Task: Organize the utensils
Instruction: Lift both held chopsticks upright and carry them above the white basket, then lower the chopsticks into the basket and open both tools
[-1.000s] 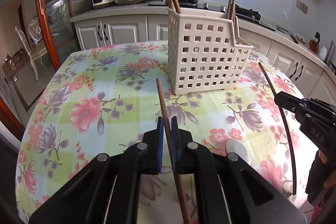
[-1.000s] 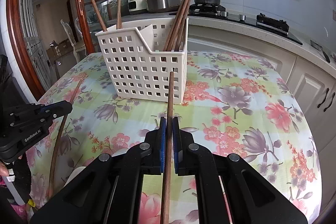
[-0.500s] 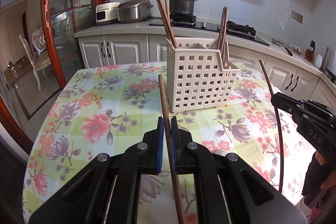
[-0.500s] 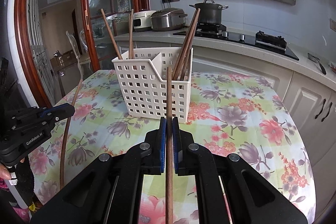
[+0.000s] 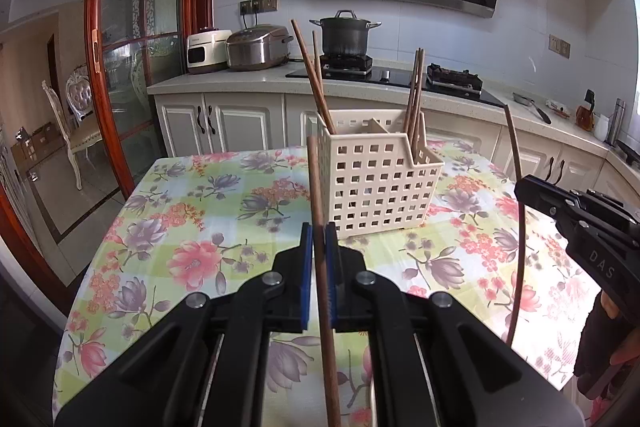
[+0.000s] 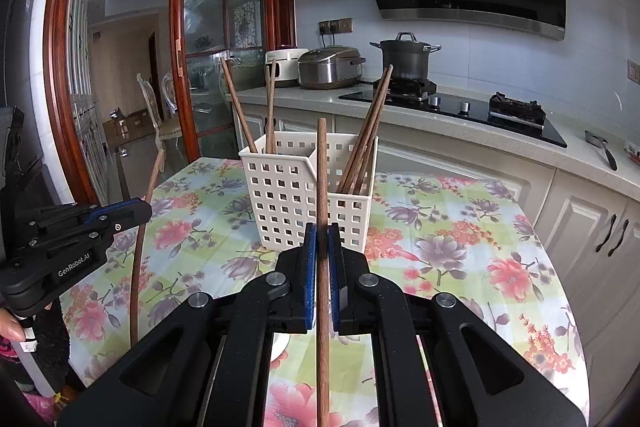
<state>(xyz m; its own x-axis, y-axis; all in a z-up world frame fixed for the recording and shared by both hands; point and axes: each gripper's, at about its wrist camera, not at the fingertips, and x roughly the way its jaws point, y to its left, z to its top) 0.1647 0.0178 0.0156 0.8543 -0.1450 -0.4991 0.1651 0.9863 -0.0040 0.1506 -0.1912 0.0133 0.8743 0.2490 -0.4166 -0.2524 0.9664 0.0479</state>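
Two black claws with blue pads each pinch one long, thin, dark brown wooden chopstick above a counter (image 5: 192, 211) covered in a floral cloth.

The left claw (image 5: 319, 247) is closed on its chopstick (image 5: 316, 187), which stands nearly upright, its tip just in front of the basket's near left corner. The right claw (image 6: 321, 247) is closed on a second chopstick (image 6: 321, 171), also upright, its tip overlapping the basket's front wall. The lower end of each stick runs down between the claw arms and out of the bottom edge.

The basket (image 5: 376, 183) is cream plastic with square holes and an inner divider, and sits near the middle of the counter. Two chopsticks (image 6: 248, 107) lean in its left compartment and a bundle (image 6: 366, 131) in its right; the bundle's exact count is hard to make out.

In each view the other claw shows at the side edge, partly cut off, with its stick bowed by the lens. A person's fingers show only at the frame edge.

A small white thing lies under the right claw, mostly hidden.
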